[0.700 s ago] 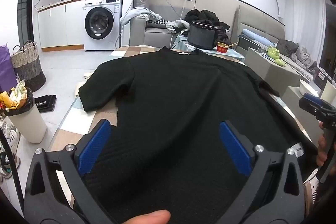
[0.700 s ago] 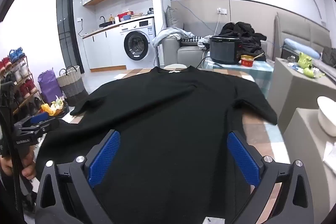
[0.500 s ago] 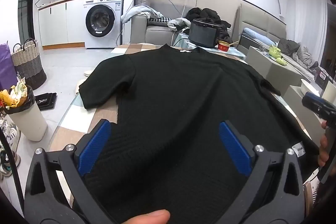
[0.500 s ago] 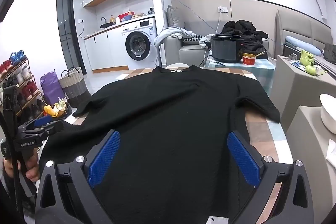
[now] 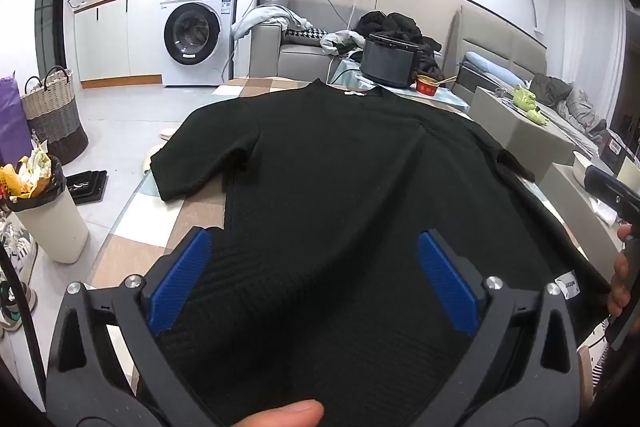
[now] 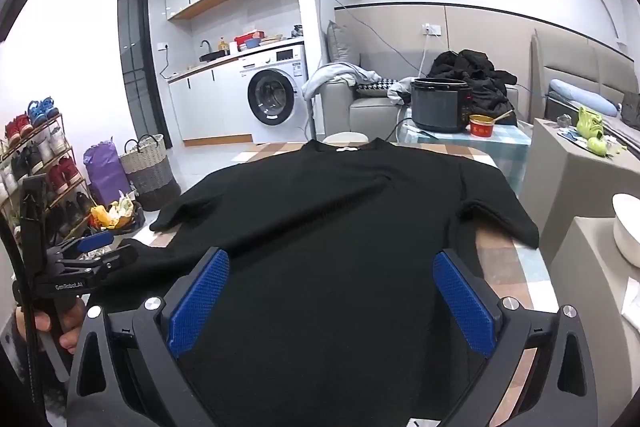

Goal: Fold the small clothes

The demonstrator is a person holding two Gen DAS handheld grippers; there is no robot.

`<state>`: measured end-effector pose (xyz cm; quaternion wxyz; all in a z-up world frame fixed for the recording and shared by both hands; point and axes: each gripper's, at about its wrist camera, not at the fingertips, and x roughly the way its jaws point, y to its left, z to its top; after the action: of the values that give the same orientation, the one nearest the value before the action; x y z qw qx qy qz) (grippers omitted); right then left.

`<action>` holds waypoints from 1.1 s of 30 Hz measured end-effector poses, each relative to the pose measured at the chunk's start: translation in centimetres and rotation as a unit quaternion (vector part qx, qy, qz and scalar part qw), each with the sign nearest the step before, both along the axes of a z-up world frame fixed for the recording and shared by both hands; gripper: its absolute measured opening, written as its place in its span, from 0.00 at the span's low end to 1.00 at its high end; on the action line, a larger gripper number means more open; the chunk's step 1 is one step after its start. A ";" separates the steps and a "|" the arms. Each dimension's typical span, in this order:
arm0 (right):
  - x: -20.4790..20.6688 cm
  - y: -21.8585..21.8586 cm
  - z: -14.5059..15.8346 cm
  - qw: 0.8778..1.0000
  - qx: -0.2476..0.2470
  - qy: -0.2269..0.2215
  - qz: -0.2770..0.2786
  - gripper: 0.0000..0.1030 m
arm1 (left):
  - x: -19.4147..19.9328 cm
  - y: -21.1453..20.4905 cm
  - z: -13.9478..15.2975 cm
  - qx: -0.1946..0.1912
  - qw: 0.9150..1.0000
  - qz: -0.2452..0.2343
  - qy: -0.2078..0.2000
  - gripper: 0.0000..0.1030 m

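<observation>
A black short-sleeved T-shirt (image 5: 344, 187) lies spread flat on a checked table (image 5: 132, 215), collar at the far end, both sleeves out to the sides. My left gripper (image 5: 314, 267) hovers over the near hem, left of centre, jaws wide open with only cloth below them. In the right wrist view the shirt (image 6: 344, 227) fills the table (image 6: 504, 259), and my right gripper (image 6: 332, 291) stands open above the hem too. Each view shows the other gripper at its edge: the right gripper (image 5: 612, 187) and the left gripper (image 6: 88, 259). A thumb tip (image 5: 288, 413) shows at the bottom.
Beyond the collar stand a dark cooker pot (image 5: 390, 59) and a red bowl (image 5: 430, 85). A full bin (image 5: 44, 219) and a woven basket (image 5: 52, 115) sit on the floor to the left. A white bowl (image 6: 628, 227) rests on a block at the right.
Both grippers stay open over the hem. The views have shifted only slightly, and the shirt has not moved.
</observation>
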<state>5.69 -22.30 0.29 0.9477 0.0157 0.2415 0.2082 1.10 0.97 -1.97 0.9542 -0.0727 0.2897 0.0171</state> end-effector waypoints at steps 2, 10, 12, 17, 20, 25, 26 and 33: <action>-0.2 0.1 0.1 1.000 -0.005 -0.002 -0.001 1.00 | 0.1 0.0 0.0 -0.001 1.000 -0.003 0.000 0.99; 0.1 0.0 -0.3 1.000 -0.006 -0.001 0.000 1.00 | 0.0 0.4 0.0 -0.003 1.000 -0.002 -0.001 0.99; 0.0 0.0 -0.3 1.000 -0.004 -0.001 -0.001 1.00 | 0.0 0.3 0.0 -0.003 1.000 -0.001 -0.001 0.99; 0.0 -0.1 -0.3 1.000 -0.007 0.003 -0.005 1.00 | 0.1 0.6 -0.2 -0.004 1.000 -0.003 -0.001 0.99; 0.0 -0.3 -0.1 1.000 -0.003 0.002 -0.008 1.00 | 0.1 0.6 -0.1 -0.004 1.000 -0.003 -0.002 0.99; -0.1 -0.4 0.0 1.000 -0.001 0.002 -0.013 1.00 | 0.0 0.6 0.1 -0.005 1.000 -0.002 -0.001 0.99; 0.0 -0.4 0.0 1.000 -0.002 0.003 -0.014 1.00 | 0.0 0.7 0.0 -0.005 1.000 -0.002 -0.002 0.99; -0.1 -0.4 -0.1 1.000 -0.003 0.003 -0.018 1.00 | 0.1 0.8 -0.1 -0.006 1.000 -0.003 -0.002 0.99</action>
<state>5.56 -22.72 0.19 0.9506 0.0176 0.2448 0.1899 1.18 1.75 -2.07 0.9544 -0.0777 0.2878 0.0122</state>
